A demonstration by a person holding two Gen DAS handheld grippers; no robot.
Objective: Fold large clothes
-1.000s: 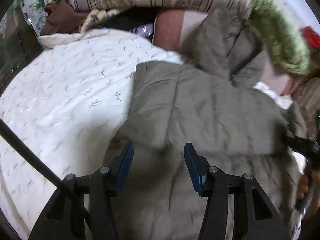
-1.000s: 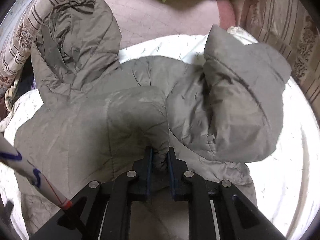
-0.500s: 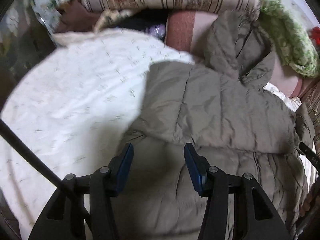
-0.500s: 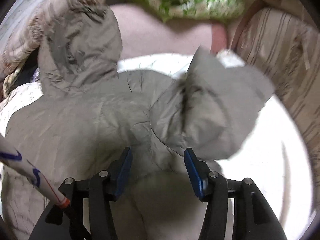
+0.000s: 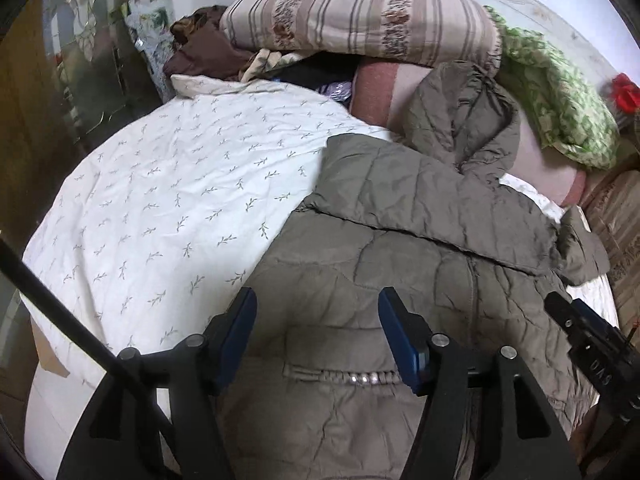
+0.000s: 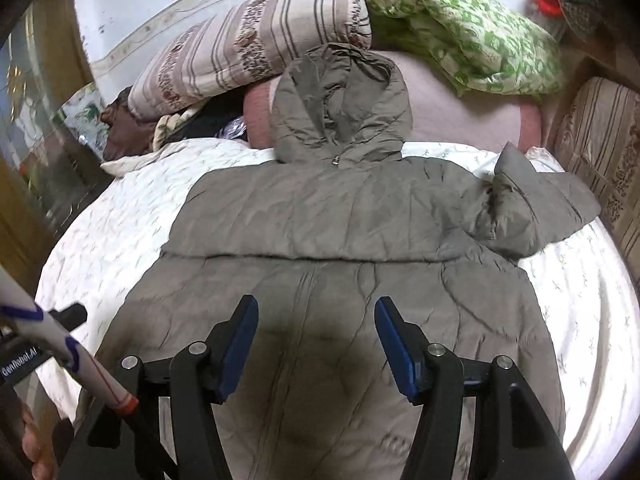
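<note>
**Item: hooded quilted jacket, grey-olive, partly folded, laid on a bed**

Grippers. Left gripper [image 5: 318,334]: jaws apart, just opened wider, nothing between the blue pads; it hangs above the jacket's lower front. Right gripper [image 6: 316,344]: jaws apart, likewise just opened, empty, poised over the middle of the body panel. Neither touches cloth.

Article. Jacket [image 6: 352,240] lies front up on the white sprigged bedsheet [image 5: 168,200], hem toward the cameras, hood [image 6: 340,108] spread flat at the far end against a pink blanket [image 6: 460,104]. One sleeve is folded across the chest as a straight-edged band [image 5: 432,208]; the other sleeve [image 6: 548,204] is bunched and half raised at the jacket's right edge. Central zip [image 5: 472,280] closed; a braided pocket trim [image 5: 344,378] shows near the hem.

Handling, as judged. Padded, light for its bulk, soft and springy; folds likely puff back unless pressed. The shell looks smooth, so a shallow pinch may slip. Not fragile.

Where to hold. Take thick seamed edges: hem corners, cuff, side seam. The loose sleeve's cuff appears the likely next hold.

Surroundings. Striped pillow [image 6: 256,52], green leaf-print quilt [image 6: 464,36], brown garment [image 5: 204,52] beyond the hood.
</note>
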